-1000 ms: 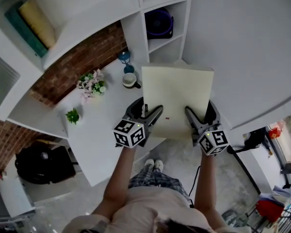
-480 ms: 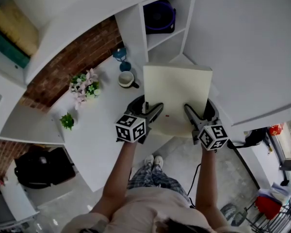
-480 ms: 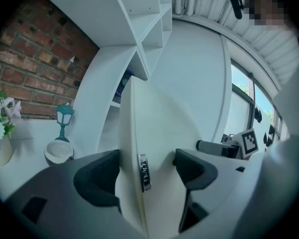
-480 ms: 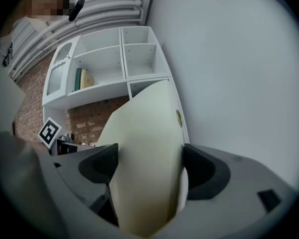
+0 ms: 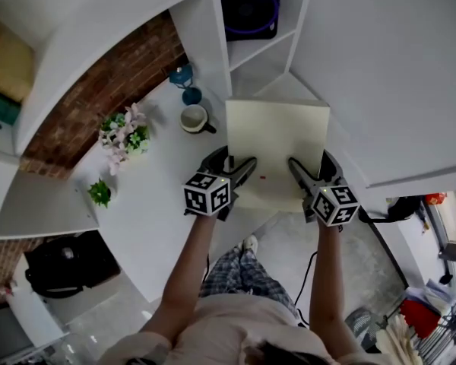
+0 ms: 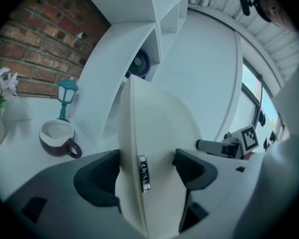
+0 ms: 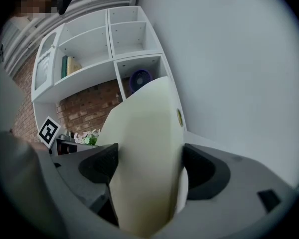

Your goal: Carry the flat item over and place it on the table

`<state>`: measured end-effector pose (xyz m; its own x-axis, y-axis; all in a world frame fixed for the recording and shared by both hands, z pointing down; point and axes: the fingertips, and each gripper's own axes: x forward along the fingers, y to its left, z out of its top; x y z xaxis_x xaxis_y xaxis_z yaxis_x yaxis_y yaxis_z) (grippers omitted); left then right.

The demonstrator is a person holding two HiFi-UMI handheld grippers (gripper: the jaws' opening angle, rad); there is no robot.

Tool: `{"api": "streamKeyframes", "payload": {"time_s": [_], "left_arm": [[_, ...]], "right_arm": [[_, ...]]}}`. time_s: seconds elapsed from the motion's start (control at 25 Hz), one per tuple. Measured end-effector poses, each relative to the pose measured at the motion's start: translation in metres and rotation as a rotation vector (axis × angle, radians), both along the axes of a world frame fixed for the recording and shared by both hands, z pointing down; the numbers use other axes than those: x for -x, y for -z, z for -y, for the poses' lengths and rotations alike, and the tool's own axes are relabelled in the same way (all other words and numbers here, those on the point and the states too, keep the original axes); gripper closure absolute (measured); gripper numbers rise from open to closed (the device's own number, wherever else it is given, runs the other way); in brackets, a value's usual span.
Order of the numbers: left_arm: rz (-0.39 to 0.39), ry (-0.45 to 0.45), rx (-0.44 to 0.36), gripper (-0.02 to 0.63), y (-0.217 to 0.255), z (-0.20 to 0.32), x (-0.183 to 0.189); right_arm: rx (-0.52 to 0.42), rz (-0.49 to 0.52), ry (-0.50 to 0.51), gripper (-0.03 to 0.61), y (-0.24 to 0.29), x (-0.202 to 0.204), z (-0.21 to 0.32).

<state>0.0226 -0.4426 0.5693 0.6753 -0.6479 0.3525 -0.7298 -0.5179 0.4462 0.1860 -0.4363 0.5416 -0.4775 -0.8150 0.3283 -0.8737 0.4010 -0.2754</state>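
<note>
shelf unit [image 5: 204, 44]: one compartment held a fan [image 5: 251, 10]. white table [image 5: 148, 226]: bore an upright mug [image 5: 193, 118]. cream flat board [image 5: 277, 147]: near-square, hung level over the table's far corner, pointed toward the shelves; left gripper [image 5: 239, 172] and right gripper [image 5: 298, 172] jaws clamped its near edge.

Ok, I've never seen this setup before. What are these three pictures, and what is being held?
There is no robot: a person holds a two-jaw claw in each hand. The overhead picture comes from a camera on the person's head, looking down. The other two come from cameras riding on each claw, looking along its jaws. The left claw and right claw each clamp the near edge of a cream flat panel, over the white table. On the table stand a mug, flowers, a small green plant and a teal lantern.
</note>
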Motion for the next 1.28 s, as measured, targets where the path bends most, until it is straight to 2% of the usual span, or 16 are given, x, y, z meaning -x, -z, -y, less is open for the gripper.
{"api": "streamKeyframes", "payload": {"time_s": [0.52,0.84,1.28], "left_arm": [[0.010,0.006,0.111,0.275,-0.033,0.026,-0.007],[0.038,0.012,0.223,0.275,-0.063,0.041,-0.010],[0.052,0.023,0.384,0.275,-0.104,0.046,-0.012]], "right_arm": [[0.192,0.045,-0.038,0.153,-0.045,-0.009,0.027],[0.359,0.033,-0.041,0.156,-0.078,-0.012,0.046],[0.505,0.020,-0.062,0.156,-0.117,-0.014,0.056]]}}
